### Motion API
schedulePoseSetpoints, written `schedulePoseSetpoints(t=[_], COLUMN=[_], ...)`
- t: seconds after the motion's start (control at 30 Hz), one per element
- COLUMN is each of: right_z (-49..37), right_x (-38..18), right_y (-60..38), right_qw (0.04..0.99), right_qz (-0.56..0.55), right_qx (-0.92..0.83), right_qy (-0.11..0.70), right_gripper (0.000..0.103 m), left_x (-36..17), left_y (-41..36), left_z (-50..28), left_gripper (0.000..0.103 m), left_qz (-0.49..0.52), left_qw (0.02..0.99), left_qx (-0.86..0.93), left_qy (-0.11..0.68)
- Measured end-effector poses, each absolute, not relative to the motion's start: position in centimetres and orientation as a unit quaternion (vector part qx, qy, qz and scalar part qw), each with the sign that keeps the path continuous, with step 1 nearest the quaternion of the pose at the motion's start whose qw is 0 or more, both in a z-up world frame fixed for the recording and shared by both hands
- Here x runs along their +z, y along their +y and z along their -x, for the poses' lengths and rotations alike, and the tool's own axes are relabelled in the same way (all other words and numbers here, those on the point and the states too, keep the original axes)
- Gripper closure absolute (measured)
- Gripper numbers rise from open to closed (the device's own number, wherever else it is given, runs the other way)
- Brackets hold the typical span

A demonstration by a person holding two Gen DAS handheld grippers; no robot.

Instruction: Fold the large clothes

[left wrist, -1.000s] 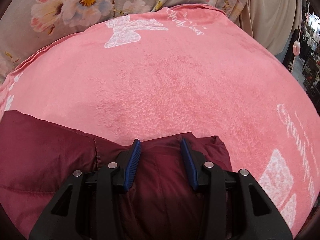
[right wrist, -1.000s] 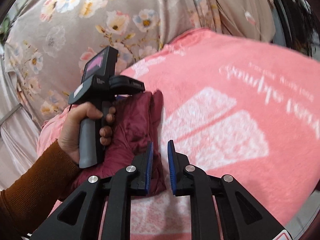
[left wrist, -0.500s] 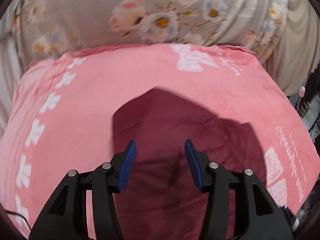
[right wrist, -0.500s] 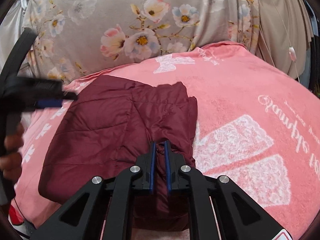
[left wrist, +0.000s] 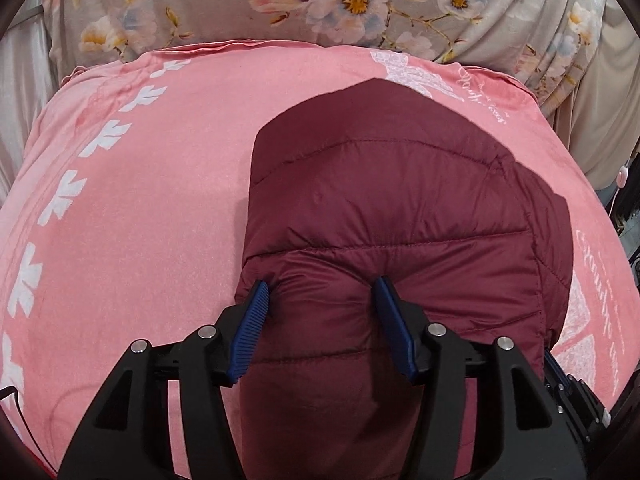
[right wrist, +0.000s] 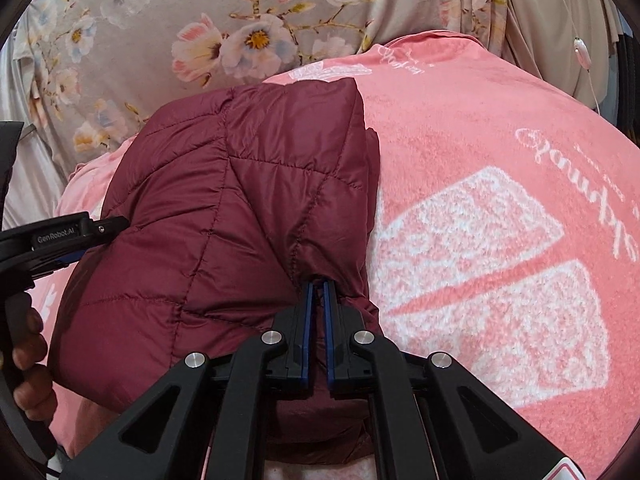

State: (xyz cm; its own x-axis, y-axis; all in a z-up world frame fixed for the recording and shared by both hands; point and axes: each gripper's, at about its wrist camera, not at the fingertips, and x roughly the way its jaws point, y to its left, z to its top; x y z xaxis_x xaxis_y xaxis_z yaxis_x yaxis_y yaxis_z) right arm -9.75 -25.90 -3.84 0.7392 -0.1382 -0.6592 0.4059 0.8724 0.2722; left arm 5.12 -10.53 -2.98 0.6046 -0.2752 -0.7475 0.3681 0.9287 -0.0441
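Pinching maroon quilted jacket (right wrist: 240, 208): right tongs (right wrist: 316, 286); left tongs (left wrist: 320, 292) opening, astride puffy fold.

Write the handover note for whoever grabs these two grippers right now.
Right gripper: shut on a pinch of the maroon quilted jacket at its near edge.
Left gripper: jaws just opening, straddling a puffy fold, not pinching it.
Jacket lies bunched and partly folded on the pink blanket.
Left: carry the held edge over, flatten, finish the fold.
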Motion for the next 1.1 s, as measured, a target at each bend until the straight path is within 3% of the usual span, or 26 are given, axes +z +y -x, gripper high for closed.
schedulePoseSetpoints(t=[0.3, 0.37, 0.47, 0.5, 0.7, 1.1], right_z=[10.7, 11.3, 11.4, 11.3, 9.8, 7.5], right_x=[-1.4, -0.6, -0.1, -0.2, -1.3, -4.1], right_y=[-26.1, -26.6, -27.7, -28.1, -29.4, -30.4], right_qw=[0.907, 0.906, 0.899, 0.896, 0.876, 0.846], right_qz=[-0.228, -0.247, -0.282, -0.288, -0.330, -0.405], right_qx=[-0.144, -0.139, -0.136, -0.140, -0.133, -0.090], right_qy=[0.323, 0.313, 0.306, 0.308, 0.324, 0.335], right_gripper=[0.096, 0.085, 0.049, 0.047, 0.037, 0.029], left_x=[-2.8, -2.1, -1.4, -1.3, -1.7, -5.1], left_y=[-10.6, -9.9, -8.7, -8.2, -7.3, -6.8], left_z=[-5.0, -4.6, -4.1, -3.9, -3.4, -5.6], left_gripper=[0.048, 0.046, 0.026, 0.019, 0.009, 0.005], left_qz=[-0.058, -0.043, -0.020, -0.012, 0.003, 0.094], left_qw=[0.894, 0.890, 0.883, 0.881, 0.869, 0.818], left_qx=[-0.166, -0.173, -0.183, -0.185, -0.188, -0.224], left_qy=[0.411, 0.420, 0.432, 0.436, 0.458, 0.521])
